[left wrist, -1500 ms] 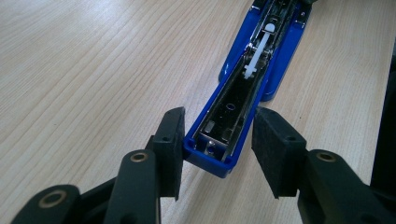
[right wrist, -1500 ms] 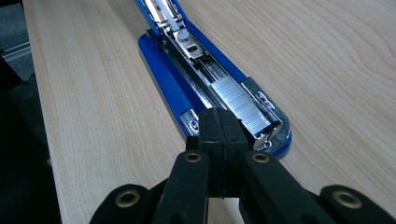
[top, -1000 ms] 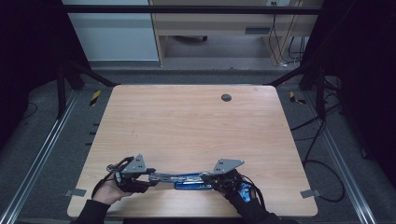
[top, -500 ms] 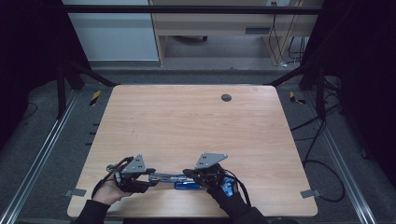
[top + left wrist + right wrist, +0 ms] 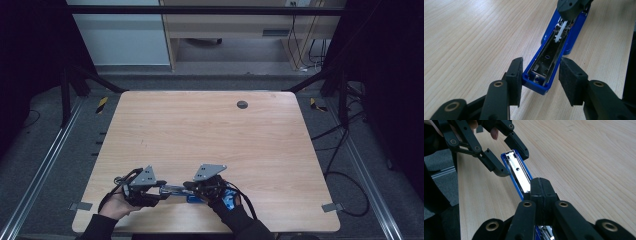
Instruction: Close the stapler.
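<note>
A blue stapler (image 5: 551, 50) lies swung open on the wooden table (image 5: 210, 135), near its front edge, with the metal staple channel (image 5: 518, 171) facing up. My left gripper (image 5: 541, 80) is open and straddles the stapler's near end; its left pad (image 5: 515, 75) is at the blue corner and the right pad (image 5: 571, 82) stands clear. My right gripper (image 5: 540, 182) is shut, pads pressed together, tip down on the channel farther along, by a white plastic piece (image 5: 559, 33). In the high view both grippers (image 5: 162, 190) (image 5: 189, 187) face each other along the stapler (image 5: 173, 189).
A dark round grommet (image 5: 242, 104) sits in the table's far middle. The front edge runs just behind my hands. Metal frame rails (image 5: 45, 160) flank the table, and cables (image 5: 345, 175) lie on the floor at the right.
My right gripper has slid left along the stapler, closing the distance to the left gripper. The left gripper and the stapler have stayed in place.
</note>
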`<state>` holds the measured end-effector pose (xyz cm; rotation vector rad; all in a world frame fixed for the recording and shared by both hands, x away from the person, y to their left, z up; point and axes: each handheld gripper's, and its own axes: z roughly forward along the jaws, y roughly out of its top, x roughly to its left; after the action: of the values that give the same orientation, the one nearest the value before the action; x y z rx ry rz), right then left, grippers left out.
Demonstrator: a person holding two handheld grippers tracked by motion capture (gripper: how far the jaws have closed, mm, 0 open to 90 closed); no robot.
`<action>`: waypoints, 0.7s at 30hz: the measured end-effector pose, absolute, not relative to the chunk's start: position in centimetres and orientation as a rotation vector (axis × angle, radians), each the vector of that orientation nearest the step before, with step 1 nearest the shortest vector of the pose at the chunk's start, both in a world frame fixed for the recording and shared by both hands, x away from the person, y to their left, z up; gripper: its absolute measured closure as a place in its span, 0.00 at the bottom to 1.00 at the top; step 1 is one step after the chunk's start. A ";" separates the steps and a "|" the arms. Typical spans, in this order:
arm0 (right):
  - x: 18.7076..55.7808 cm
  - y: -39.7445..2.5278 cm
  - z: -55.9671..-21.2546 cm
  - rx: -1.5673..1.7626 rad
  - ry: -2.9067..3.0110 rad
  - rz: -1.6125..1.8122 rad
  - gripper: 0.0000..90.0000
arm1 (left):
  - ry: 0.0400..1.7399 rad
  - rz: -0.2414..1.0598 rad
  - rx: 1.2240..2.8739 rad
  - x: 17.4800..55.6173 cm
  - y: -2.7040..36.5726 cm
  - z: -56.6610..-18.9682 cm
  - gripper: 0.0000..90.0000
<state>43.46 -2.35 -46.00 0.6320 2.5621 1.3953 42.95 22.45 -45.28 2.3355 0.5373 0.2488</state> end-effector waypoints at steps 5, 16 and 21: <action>43.5 -1.9 -46.3 0.630 2.574 1.384 1.00 | 0.537 0.249 2.335 42.9 22.4 -45.3 0.61; 43.4 -1.0 -46.9 0.630 2.593 1.358 1.00 | 0.539 0.247 2.331 42.9 22.5 -45.3 0.61; 43.4 -0.7 -47.0 0.637 2.594 1.355 1.00 | 0.541 0.247 2.322 42.9 22.5 -45.2 0.61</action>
<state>43.38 -0.71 -47.01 0.6373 2.5937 1.3549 42.94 22.52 -45.24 2.3218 0.5412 0.2467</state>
